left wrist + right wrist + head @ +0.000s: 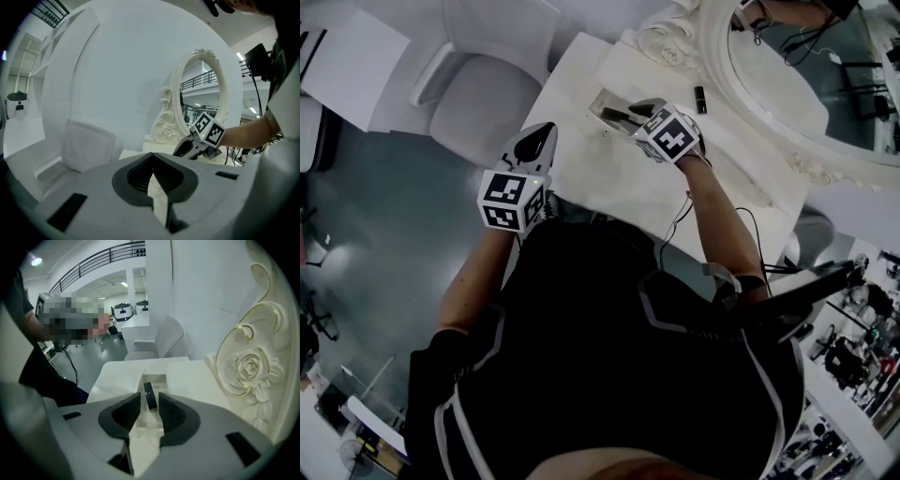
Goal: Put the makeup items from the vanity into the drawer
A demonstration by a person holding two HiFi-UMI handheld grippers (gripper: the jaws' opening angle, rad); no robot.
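The white vanity [609,178] has a small open compartment [609,105] let into its top. My right gripper [625,114] hangs over it, pointing steeply down. In the right gripper view this gripper [150,401] is open. A dark round compact [149,394] stands on edge in the compartment [161,379], in line with the gap, and neither pad touches it. A small black makeup stick [700,98] lies on the vanity near the mirror. My left gripper [546,129] hovers off the vanity's left edge; its tips [152,157] meet, with nothing between them.
An ornate oval mirror [806,84] with a carved rose frame [251,366] stands at the back of the vanity. A white chair [487,84] sits to the left on the grey floor. A cable [675,220] hangs over the vanity's near edge.
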